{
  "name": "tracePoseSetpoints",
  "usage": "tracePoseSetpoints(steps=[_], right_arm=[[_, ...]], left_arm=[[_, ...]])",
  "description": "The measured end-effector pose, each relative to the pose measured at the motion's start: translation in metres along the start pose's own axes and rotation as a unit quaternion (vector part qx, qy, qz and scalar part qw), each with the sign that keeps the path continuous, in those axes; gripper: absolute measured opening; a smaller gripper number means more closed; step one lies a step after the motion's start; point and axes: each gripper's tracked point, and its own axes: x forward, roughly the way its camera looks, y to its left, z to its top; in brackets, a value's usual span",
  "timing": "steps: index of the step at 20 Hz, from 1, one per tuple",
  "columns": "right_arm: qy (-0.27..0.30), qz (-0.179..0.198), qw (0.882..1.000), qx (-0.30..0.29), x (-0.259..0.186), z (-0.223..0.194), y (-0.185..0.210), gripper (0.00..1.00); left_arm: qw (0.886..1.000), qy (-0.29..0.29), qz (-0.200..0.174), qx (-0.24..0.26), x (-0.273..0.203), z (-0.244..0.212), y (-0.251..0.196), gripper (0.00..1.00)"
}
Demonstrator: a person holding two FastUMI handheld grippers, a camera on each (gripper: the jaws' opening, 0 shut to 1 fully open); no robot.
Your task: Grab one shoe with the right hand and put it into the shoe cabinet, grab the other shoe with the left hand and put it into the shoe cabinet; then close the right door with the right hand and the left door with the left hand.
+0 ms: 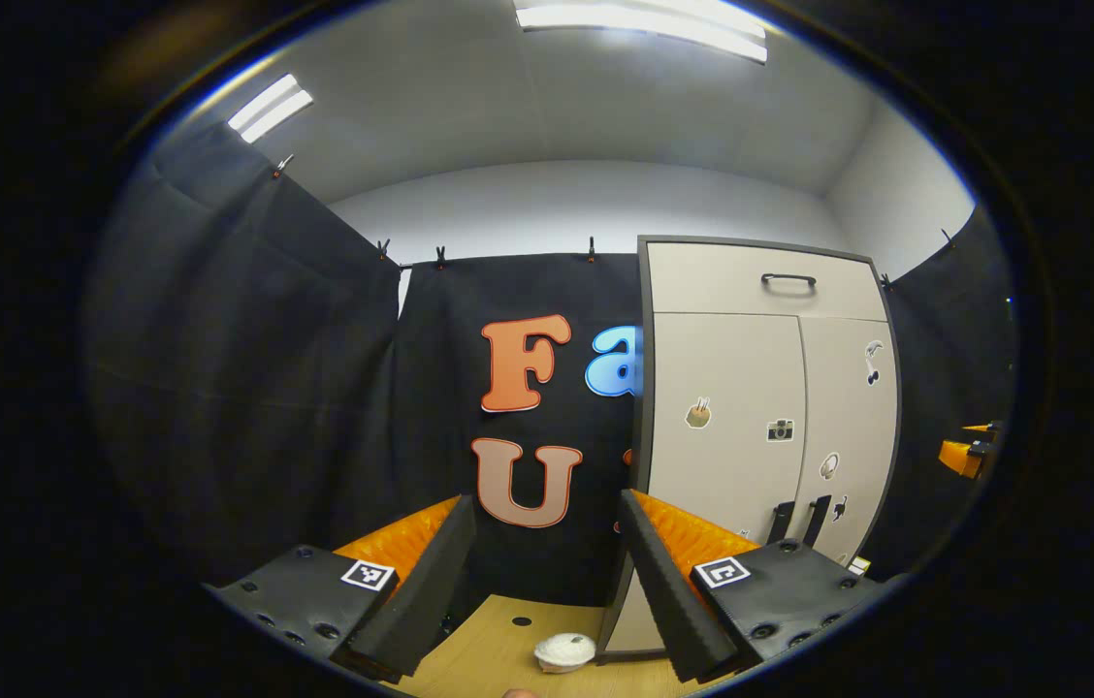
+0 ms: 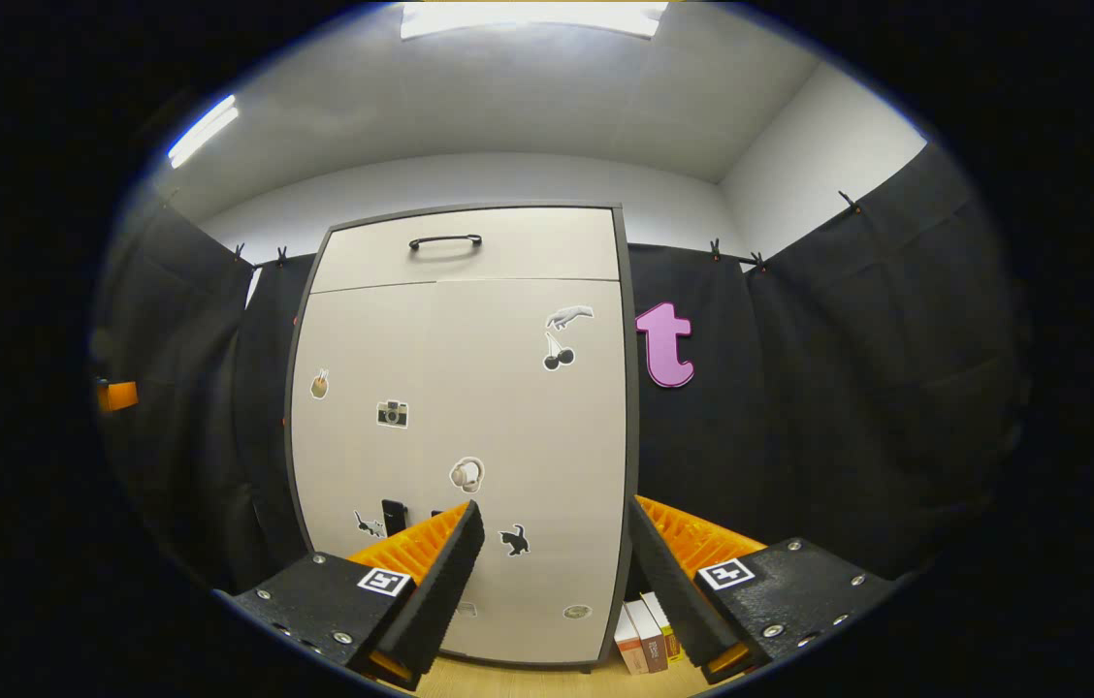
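Left gripper (image 1: pixel 547 572) first: its fingers stand spread apart with nothing between them, aimed at the black cloth wall, and the shoe cabinet (image 1: pixel 765 388) sits off to that gripper's right, standing tall with its long axis upright. Both lower doors look flush and closed from here, two dark handles (image 1: pixel 797 521) side by side low on the seam. Below the spread fingers, on the wooden floor (image 1: pixel 494 650), a small white round thing (image 1: pixel 564 651) lies just beside the cabinet's bottom left corner; it could be a shoe's toe, but too little of it shows to say.

Over to the right gripper (image 2: pixel 552 572): released too, jaws wide and empty, and this one faces the cabinet almost square-on, the door fronts dead ahead. Some books (image 2: pixel 642 635) stand on the floor at the cabinet's bottom right corner.

The call: the right gripper looks nearer and better lined up to the cabinet, with nothing left to push; the task looks finished.
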Motion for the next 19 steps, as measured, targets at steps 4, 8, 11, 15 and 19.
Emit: tracePoseSetpoints(steps=[4, 8, 11, 15, 19], right_arm=[[0.012, -0.006, 1.000, -0.011, -0.012, -0.006, 0.008, 0.92], [0.009, -0.018, 1.000, -0.018, -0.023, 0.001, 0.007, 0.92], [0.002, -0.027, 0.999, -0.019, -0.029, 0.009, 0.005, 0.92], [-0.001, -0.033, 0.999, -0.018, -0.035, 0.013, 0.004, 0.92], [-0.006, -0.043, 0.999, -0.029, -0.041, 0.017, -0.001, 0.92]], left_arm=[[1.000, 0.002, -0.012, -0.001, 0.000, 0.010, 0.017, 0.96], [0.999, -0.001, -0.027, -0.019, 0.000, 0.014, 0.023, 0.94], [0.999, -0.002, -0.032, -0.022, 0.004, 0.013, 0.024, 0.94], [0.998, 0.004, -0.048, -0.030, 0.007, 0.010, 0.016, 0.96], [0.998, 0.003, -0.053, -0.034, 0.010, 0.009, 0.013, 0.96]])
